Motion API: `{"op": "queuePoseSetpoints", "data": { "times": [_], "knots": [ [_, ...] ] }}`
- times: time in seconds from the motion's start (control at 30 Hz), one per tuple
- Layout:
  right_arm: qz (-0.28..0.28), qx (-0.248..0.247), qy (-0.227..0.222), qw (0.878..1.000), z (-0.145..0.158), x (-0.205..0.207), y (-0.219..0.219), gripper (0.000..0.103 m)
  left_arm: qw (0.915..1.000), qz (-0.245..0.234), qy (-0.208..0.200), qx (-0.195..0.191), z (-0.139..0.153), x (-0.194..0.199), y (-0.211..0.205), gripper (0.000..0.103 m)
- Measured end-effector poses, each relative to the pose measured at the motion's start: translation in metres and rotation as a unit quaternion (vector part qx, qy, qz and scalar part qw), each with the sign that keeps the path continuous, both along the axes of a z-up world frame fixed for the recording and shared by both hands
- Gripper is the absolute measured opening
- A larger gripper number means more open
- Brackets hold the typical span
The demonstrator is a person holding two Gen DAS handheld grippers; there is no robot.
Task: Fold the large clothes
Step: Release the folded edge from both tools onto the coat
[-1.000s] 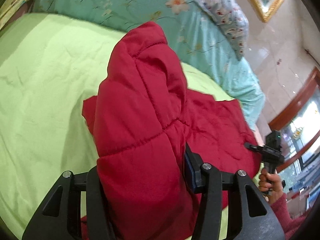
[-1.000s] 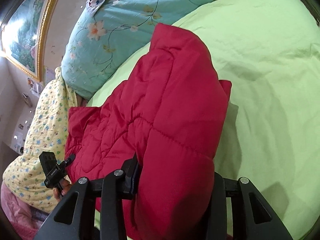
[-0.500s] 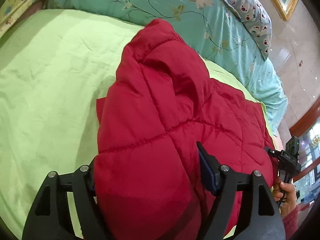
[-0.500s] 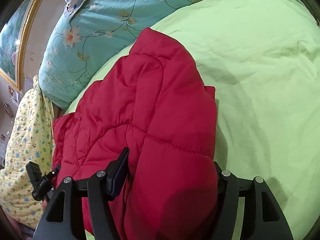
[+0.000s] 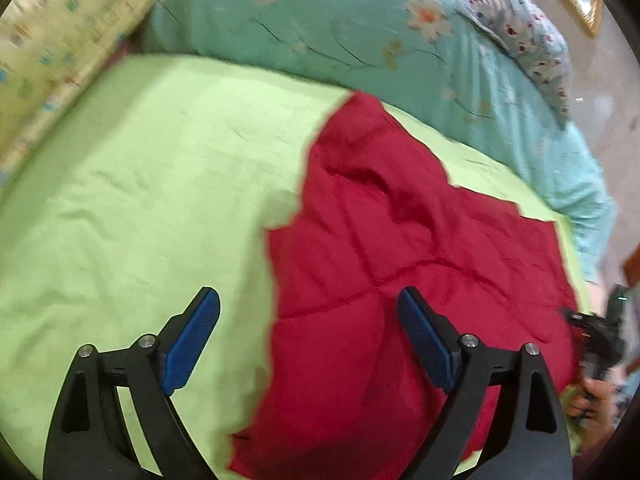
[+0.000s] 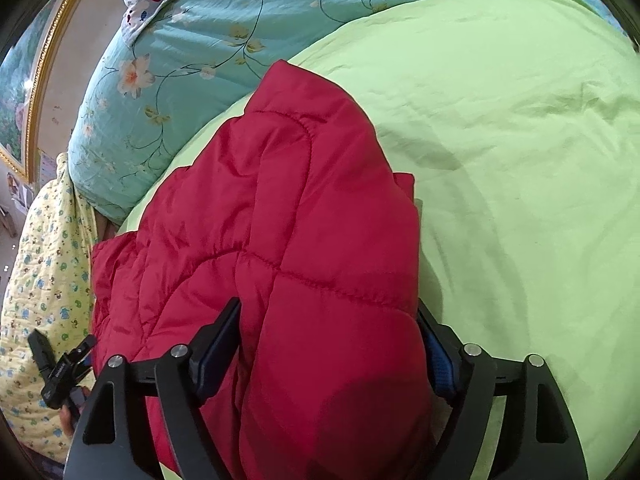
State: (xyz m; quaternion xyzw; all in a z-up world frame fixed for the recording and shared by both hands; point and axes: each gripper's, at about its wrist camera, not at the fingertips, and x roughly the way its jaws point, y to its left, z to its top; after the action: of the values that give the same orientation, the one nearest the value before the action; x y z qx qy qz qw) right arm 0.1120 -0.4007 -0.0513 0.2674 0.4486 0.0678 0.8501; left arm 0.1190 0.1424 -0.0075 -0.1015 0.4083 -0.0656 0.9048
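Note:
A red quilted jacket [image 5: 400, 248] lies on the lime-green bed sheet [image 5: 140, 200]. In the left wrist view my left gripper [image 5: 308, 320] is open and empty, its blue pads [image 5: 192, 336] wide apart just above the jacket's left edge. In the right wrist view my right gripper [image 6: 332, 336] is shut on a thick fold of the red jacket [image 6: 288, 208], which bulges up between the fingers and hides the pads' faces. The other gripper shows small at each view's edge, at the right edge [image 5: 600, 332] and at the left edge [image 6: 60, 372].
A teal floral quilt [image 5: 340, 28] is piled along the far side of the bed. A yellow patterned blanket [image 6: 44, 264] lies at one side, and a spotted pillow [image 5: 516, 12] is behind the quilt. A gold-framed picture [image 6: 24, 92] hangs on the wall.
My left gripper has opened and let go of the jacket fold, which has dropped flat onto the jacket. The right gripper has lowered its fold and loosened a little.

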Motion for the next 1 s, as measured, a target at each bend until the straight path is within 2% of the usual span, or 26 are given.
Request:
{"op": "queuePoseSetpoints", "data": {
  "times": [0.2, 0.43, 0.6, 0.73, 0.87, 1.0],
  "knots": [
    [-0.008, -0.037, -0.009, 0.999, 0.008, -0.004, 0.004, 0.087, 0.9996, -0.003, -0.015, -0.022, 0.012, -0.016, 0.010, 0.091],
    [-0.025, -0.069, -0.021, 0.997, 0.026, -0.016, 0.010, 0.087, 0.9978, -0.055, -0.035, -0.013, 0.027, -0.035, -0.021, 0.091],
    [-0.031, -0.084, -0.035, 0.995, 0.038, -0.026, 0.009, 0.087, 0.9959, -0.085, -0.029, -0.012, 0.028, -0.039, -0.041, 0.091],
    [-0.037, -0.123, -0.063, 0.990, 0.060, -0.040, 0.020, 0.087, 0.9947, -0.099, -0.023, -0.014, 0.024, -0.043, -0.054, 0.091],
    [-0.002, -0.140, -0.091, 0.986, 0.073, -0.049, 0.047, 0.087, 0.9929, -0.115, -0.020, -0.022, 0.019, -0.048, -0.067, 0.091],
    [0.064, -0.139, -0.086, 0.985, 0.063, -0.040, 0.084, 0.087, 0.9911, -0.131, -0.021, -0.014, 0.011, -0.049, -0.083, 0.091]
  ]
}}
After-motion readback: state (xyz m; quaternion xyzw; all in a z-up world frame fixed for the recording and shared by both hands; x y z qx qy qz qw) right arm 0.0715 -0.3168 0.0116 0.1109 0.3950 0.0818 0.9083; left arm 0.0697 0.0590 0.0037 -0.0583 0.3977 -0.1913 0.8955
